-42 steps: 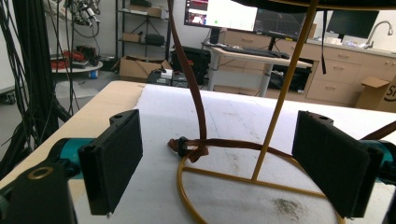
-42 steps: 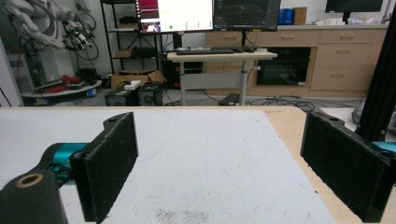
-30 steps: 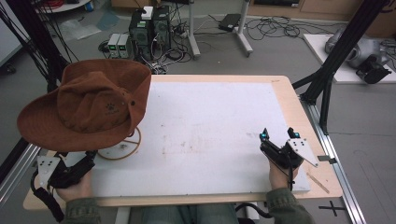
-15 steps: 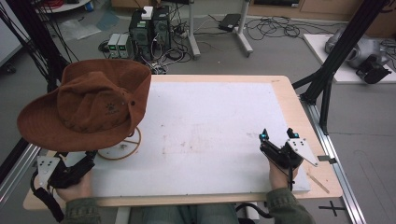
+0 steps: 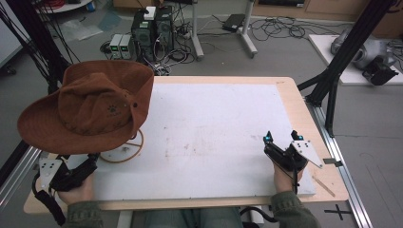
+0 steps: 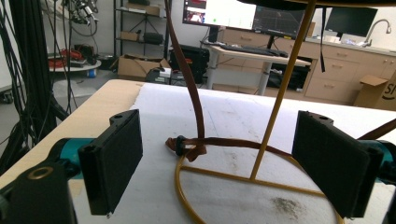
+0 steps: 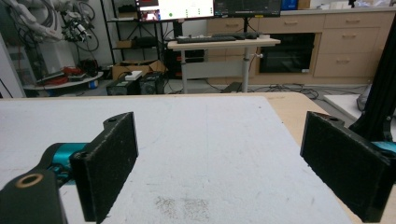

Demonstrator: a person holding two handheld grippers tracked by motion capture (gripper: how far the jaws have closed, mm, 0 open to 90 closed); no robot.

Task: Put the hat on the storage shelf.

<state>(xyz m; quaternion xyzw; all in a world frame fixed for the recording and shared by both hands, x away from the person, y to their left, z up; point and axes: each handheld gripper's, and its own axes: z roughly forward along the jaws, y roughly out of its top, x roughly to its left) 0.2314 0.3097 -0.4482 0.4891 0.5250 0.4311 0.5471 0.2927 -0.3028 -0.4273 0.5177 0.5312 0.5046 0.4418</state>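
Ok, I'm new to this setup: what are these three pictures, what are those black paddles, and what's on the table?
No robot here: a person holds a two-jaw gripper in each hand. The high view looks down on the table: the left gripper at the near left, the right gripper at the near right. The other two pictures come from cameras riding on each gripper; the black paddles are its own jaws. Both grippers are open and hold nothing. A brown hat sits on a thin yellow wire stand, whose ring base lies on the white board. The hat's brown cord hangs to the base.
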